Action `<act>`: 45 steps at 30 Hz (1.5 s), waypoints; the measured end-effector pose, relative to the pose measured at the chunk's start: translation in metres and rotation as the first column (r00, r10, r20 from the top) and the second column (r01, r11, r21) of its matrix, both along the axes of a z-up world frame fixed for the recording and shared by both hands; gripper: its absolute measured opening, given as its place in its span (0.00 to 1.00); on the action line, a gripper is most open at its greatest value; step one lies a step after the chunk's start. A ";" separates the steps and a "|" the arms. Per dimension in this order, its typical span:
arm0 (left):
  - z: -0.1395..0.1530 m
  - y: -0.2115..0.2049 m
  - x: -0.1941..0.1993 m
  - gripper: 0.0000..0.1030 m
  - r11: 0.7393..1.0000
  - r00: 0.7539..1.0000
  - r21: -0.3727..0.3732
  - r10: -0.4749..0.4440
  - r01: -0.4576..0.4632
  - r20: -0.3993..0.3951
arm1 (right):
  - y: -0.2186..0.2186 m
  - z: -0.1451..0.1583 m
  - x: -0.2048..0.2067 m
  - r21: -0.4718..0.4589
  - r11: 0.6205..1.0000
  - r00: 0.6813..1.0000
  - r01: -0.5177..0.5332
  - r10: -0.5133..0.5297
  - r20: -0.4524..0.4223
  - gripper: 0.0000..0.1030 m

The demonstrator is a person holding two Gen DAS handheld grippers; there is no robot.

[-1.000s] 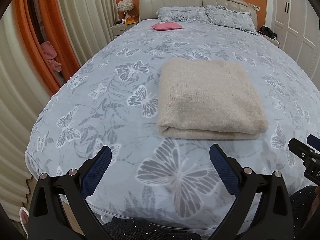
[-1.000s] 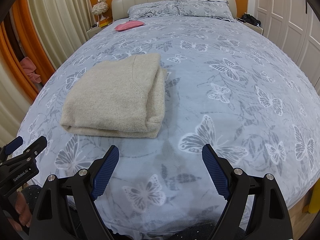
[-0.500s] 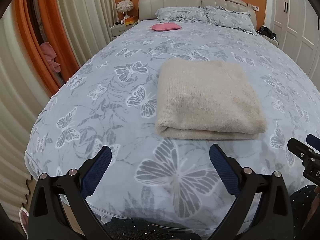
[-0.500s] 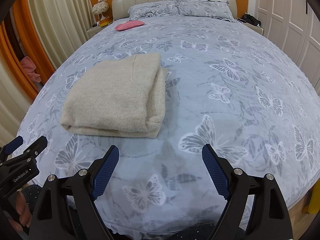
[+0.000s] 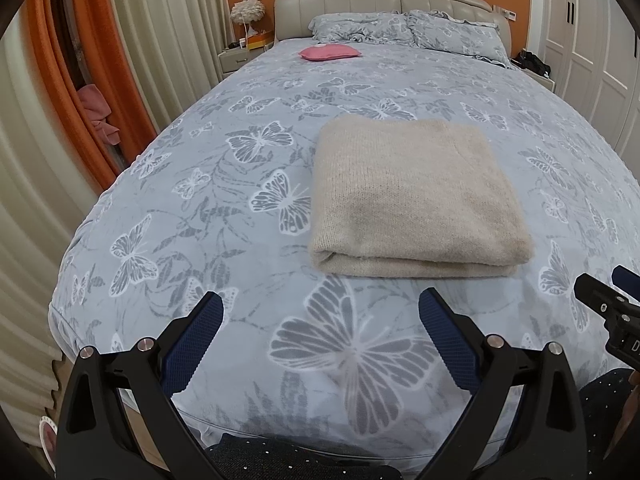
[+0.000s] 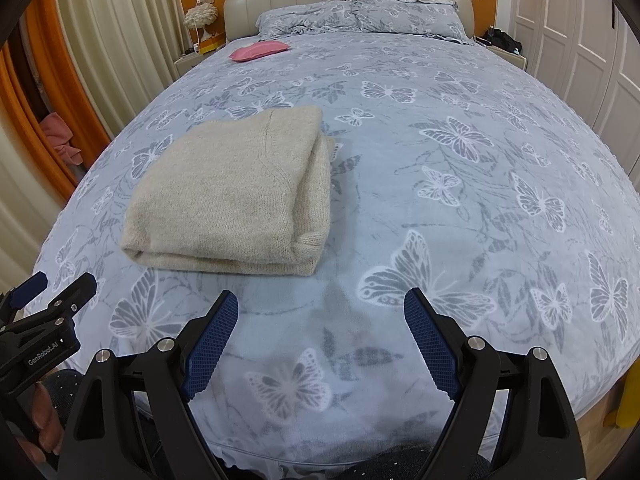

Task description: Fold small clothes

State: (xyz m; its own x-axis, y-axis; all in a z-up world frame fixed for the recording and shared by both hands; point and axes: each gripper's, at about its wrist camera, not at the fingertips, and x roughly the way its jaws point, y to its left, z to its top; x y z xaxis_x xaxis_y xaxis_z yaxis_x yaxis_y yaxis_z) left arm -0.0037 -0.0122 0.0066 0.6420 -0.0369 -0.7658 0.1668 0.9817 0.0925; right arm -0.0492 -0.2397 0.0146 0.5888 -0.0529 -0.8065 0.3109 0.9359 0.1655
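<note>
Beige knit, fuzzy and thick, makes up the folded sweater (image 5: 416,196), a neat rectangle lying flat on the bed (image 5: 248,184) near its foot edge. The left hand-held gripper (image 5: 320,324) is held low over the foot of the bed, level and pointing toward the headboard, its jaws spread wide and empty, with the sweater just ahead and a little to its right. The right hand-held gripper (image 6: 320,322) has the same pose, jaws equally wide and holding nothing (the sweater lies ahead to its left, apart from both fingers). Both carry blue cross-hatched pads (image 6: 210,344) on black frames.

The right wrist view shows the sweater's right side, where stacked layers and a ribbed edge are exposed, plus a curved seam across the top; the left wrist view shows only the smooth top and the rounded fold facing the camera. Each view catches the other gripper at its edge.

The bedspread is soft grey-blue with white and grey butterflies. A small pink cushion (image 5: 330,52) rests near the matching pillows (image 5: 404,30), well apart from the sweater.
</note>
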 end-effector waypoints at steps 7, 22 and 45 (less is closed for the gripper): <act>0.000 0.000 0.000 0.93 1.000 1.000 -0.001 0.001 -0.001 -0.001 | 0.000 0.000 0.000 0.000 1.000 1.000 -0.001 0.001 -0.001 0.80; 0.002 -0.003 -0.006 0.93 1.000 1.000 -0.016 -0.004 0.005 0.030 | -0.006 0.009 -0.009 -0.017 0.999 0.997 0.042 -0.041 0.060 0.83; 0.007 -0.005 -0.008 0.92 1.000 0.998 0.000 -0.018 0.018 0.060 | 0.017 0.010 -0.005 -0.079 0.997 0.998 -0.002 0.007 0.056 0.83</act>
State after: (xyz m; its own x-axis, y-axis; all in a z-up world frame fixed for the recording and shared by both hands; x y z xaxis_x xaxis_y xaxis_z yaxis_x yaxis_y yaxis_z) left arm -0.0120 -0.0171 0.0141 0.6863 -0.0495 -0.7257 0.1786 0.9786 0.1022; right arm -0.0538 -0.2227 0.0247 0.6335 -0.1127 -0.7655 0.2990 0.9481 0.1079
